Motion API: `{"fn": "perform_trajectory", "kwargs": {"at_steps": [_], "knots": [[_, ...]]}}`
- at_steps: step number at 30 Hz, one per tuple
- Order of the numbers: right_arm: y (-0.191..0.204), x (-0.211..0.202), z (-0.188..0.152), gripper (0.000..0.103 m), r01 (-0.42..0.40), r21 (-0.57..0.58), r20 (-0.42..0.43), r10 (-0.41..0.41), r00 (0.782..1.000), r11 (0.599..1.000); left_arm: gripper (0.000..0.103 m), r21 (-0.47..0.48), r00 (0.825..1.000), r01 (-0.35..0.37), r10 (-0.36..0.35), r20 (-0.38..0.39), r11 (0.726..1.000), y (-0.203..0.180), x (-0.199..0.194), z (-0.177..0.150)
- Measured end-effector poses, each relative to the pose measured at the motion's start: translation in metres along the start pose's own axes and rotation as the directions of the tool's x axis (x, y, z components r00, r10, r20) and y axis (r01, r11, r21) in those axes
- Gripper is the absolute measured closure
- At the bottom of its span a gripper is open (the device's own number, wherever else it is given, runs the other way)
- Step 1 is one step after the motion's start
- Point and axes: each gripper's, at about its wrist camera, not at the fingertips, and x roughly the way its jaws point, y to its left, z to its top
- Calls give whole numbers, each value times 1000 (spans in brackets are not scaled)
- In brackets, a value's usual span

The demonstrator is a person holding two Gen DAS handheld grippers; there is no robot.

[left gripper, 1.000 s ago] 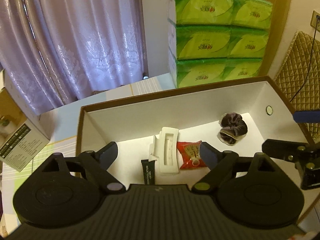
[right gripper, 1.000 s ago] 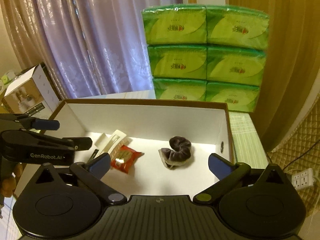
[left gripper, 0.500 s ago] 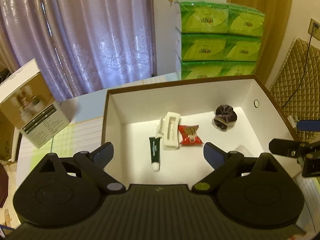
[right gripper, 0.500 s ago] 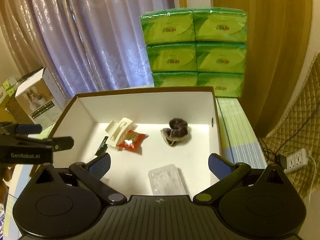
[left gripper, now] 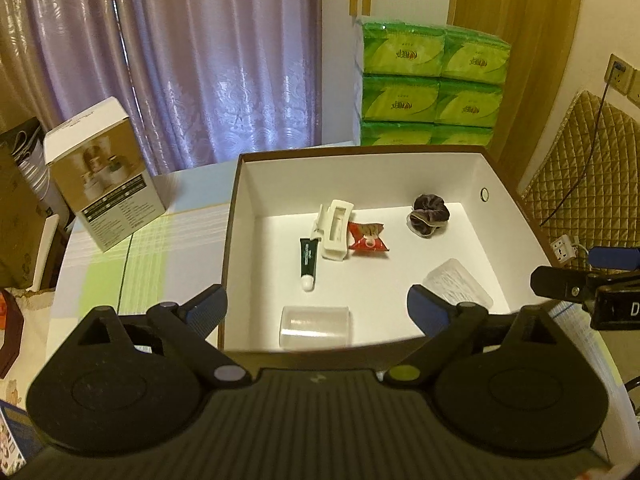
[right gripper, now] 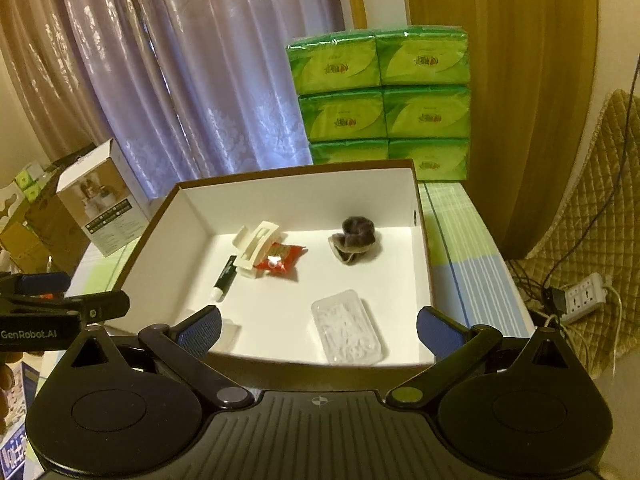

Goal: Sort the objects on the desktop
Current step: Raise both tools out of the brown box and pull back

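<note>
Hovering over a checked tablecloth (left gripper: 132, 256), curtains (left gripper: 200, 60) behind.
Holding nothing, both grippers (left gripper: 316, 308) (right gripper: 318, 326) spread; six items lying in one box (right gripper: 420, 240).

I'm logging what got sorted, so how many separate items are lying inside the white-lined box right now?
6: tube at left, hair clip beside it, red packet next, scrunchie far right, clear case near right, clear cup near edge. The near wall may hide more.
</note>
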Motion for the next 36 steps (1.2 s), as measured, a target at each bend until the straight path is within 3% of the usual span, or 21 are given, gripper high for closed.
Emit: {"fn": "perform_trajectory", "kwargs": {"at_steps": [18,36], "knots": [[19,-66,-36,2,-17,-51,27,19,999,999,8,9,1000,-25,25,15,1000,-13,-69,-45],[22,-93,-74,2,-37,-100,-1,37,999,994,8,15,999,-52,52,-16,999,-26,-97,-85]]}}
